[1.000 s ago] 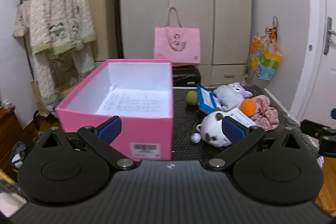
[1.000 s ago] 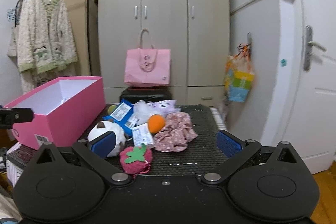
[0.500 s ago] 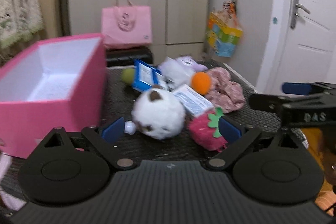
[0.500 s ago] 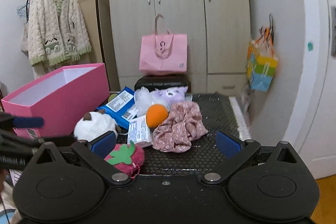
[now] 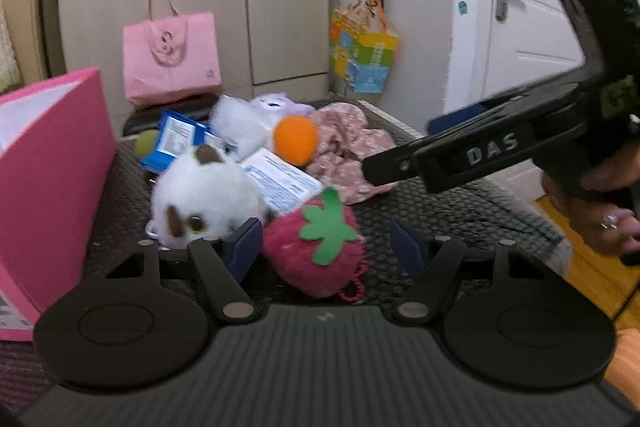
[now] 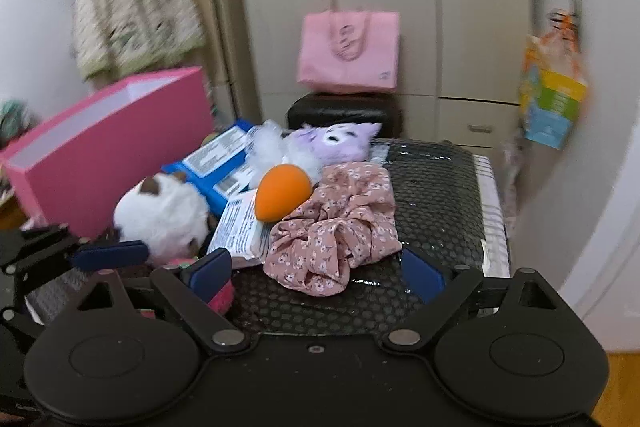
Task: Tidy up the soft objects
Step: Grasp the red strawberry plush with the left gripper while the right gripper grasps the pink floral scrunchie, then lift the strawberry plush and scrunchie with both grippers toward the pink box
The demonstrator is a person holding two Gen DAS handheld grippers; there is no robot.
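Note:
A pile of soft things lies on a dark mat (image 5: 460, 211): a strawberry plush (image 5: 316, 247), a white plush (image 5: 200, 199), an orange ball (image 5: 296, 139), a pink floral scrunchie (image 6: 340, 227) and a purple plush (image 6: 336, 143). An open pink box (image 5: 48, 167) stands to their left. My left gripper (image 5: 326, 247) is open, its jaws either side of the strawberry plush. My right gripper (image 6: 316, 269) is open, just in front of the scrunchie; it also shows in the left wrist view (image 5: 480, 155) over the pile's right side.
Blue packets (image 6: 216, 163) and a white packet (image 5: 280, 183) lie among the plush things. A pink bag (image 6: 348, 51) on a black stool stands behind the table before a wardrobe. A colourful bag (image 5: 360, 55) hangs at right near a white door.
My left gripper has swung right from the pink box and closed in on the strawberry plush. My right gripper has moved forward and left toward the scrunchie.

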